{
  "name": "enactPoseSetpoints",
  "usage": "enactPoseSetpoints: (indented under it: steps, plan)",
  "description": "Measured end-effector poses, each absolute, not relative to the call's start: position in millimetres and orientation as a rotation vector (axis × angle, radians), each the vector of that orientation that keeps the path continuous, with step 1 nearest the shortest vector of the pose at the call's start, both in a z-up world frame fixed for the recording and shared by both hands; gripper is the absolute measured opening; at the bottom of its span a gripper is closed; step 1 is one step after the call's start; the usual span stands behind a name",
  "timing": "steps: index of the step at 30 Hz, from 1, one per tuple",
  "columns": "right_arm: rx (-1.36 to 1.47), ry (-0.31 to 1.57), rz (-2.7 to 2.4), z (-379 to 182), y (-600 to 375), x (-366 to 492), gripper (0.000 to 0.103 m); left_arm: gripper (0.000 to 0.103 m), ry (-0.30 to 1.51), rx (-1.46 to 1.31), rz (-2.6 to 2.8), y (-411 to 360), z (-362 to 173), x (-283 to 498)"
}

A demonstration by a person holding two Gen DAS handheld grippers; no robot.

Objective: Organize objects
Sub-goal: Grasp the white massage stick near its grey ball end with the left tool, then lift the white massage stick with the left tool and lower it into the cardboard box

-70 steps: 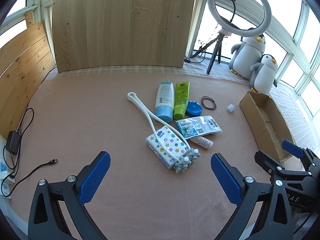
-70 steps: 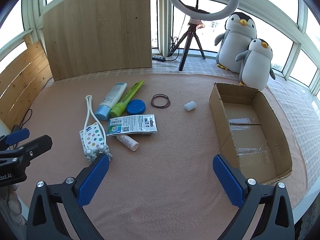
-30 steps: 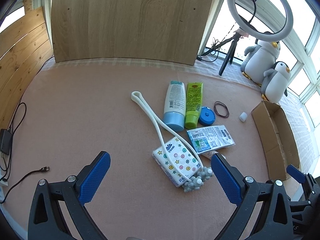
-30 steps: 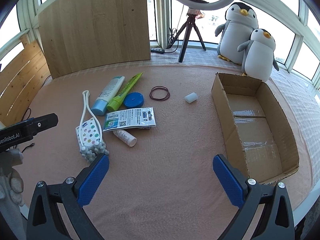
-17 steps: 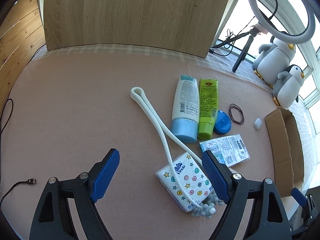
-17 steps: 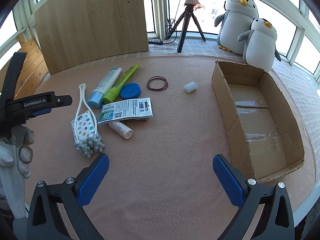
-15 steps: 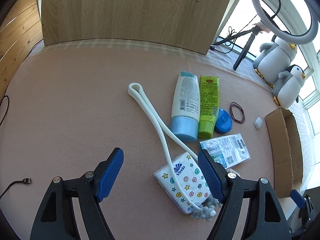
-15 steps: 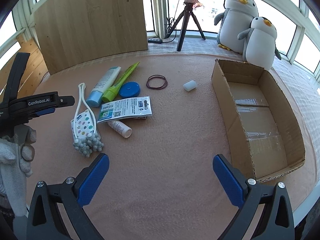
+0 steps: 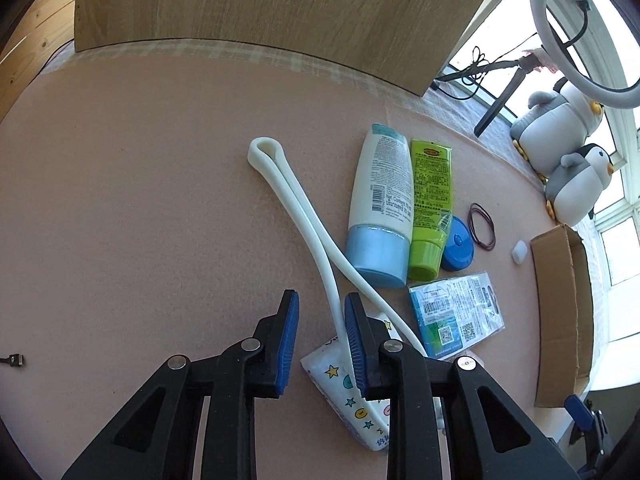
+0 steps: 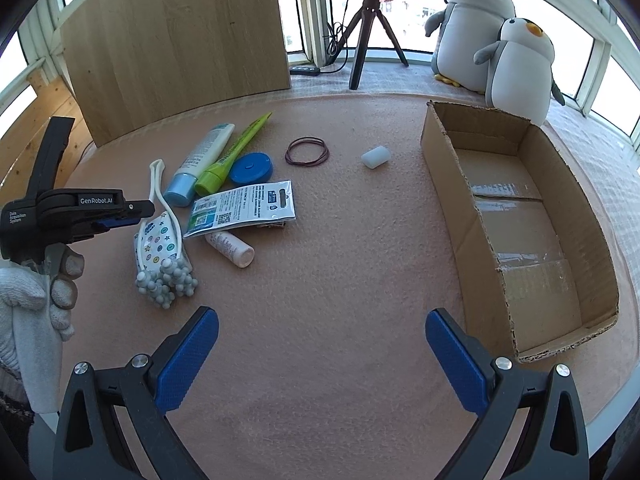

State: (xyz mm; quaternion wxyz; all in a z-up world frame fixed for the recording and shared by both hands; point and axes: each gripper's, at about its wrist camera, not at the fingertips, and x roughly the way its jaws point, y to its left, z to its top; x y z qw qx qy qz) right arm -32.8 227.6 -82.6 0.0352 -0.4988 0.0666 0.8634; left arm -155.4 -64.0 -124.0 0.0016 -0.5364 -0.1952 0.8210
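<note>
My left gripper [image 9: 318,312] hangs low over the pink mat, its blue pads narrowed to a small gap; it also shows in the right wrist view [image 10: 132,214]. One arm of the long white looped massager [image 9: 292,196] runs beside the right pad, over a starry tissue pack [image 9: 352,396]. A white-blue tube [image 9: 380,204], green tube [image 9: 432,200], blue lid [image 9: 458,250], sachet [image 9: 456,320], hair bands [image 10: 307,151], small white bottle [image 10: 230,246] and white capsule [image 10: 376,157] lie nearby. My right gripper [image 10: 320,356] is open and empty beside an empty cardboard box [image 10: 560,184].
A wooden board [image 9: 256,8] stands at the back. A ring light tripod [image 10: 370,28] and two plush penguins [image 10: 496,36] sit by the windows. A cable plug [image 9: 12,359] lies at the mat's left edge.
My left gripper has moved forward and down over the massager and tissue pack, and its jaws have narrowed from wide open to a small gap. The right gripper has barely moved.
</note>
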Motion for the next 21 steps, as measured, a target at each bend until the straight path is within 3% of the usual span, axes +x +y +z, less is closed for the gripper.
enactPoseSetpoints:
  steps: [5,21]
  plan:
    - [-1.537,0.199,2.656,-83.7,228.1,-34.4,0.102,0.01,-0.623,-1.653,2.564,-62.2,-122.0,-152.5]
    - [-1.554,0.183,2.673,-87.0,226.0,-38.5,0.102,0.006,-0.585,-1.588,2.545,-43.6,-110.0,-126.3]
